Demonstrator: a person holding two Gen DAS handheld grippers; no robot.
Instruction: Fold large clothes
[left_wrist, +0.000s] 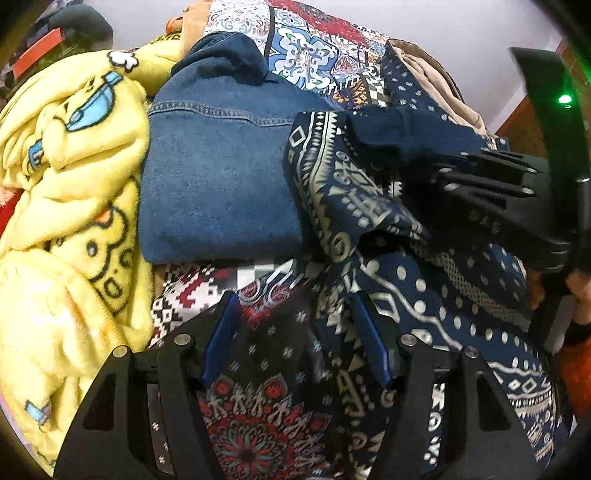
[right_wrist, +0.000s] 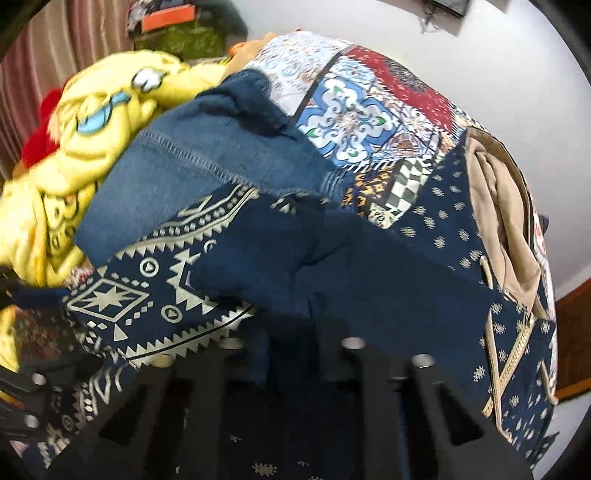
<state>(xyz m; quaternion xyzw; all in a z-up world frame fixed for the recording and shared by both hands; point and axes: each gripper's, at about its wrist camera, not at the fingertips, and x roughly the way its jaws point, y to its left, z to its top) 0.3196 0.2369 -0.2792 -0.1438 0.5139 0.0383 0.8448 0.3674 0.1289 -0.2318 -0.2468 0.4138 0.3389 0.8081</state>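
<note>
Two grippers work over a navy garment (left_wrist: 417, 295) printed with pale geometric bands, which lies rumpled on a patchwork bedspread (left_wrist: 314, 48) just beside a folded denim-blue piece (left_wrist: 218, 177) and a yellow cartoon blanket (left_wrist: 70, 206). The left gripper (left_wrist: 295, 314) hangs over the printed cloth with its blue-padded jaws spread apart and nothing between them. The right gripper (left_wrist: 447, 175) reaches in from the side with its jaws clenched on a plain navy fold of the garment, while a tan garment (right_wrist: 506, 206) sits at the far edge.
</note>
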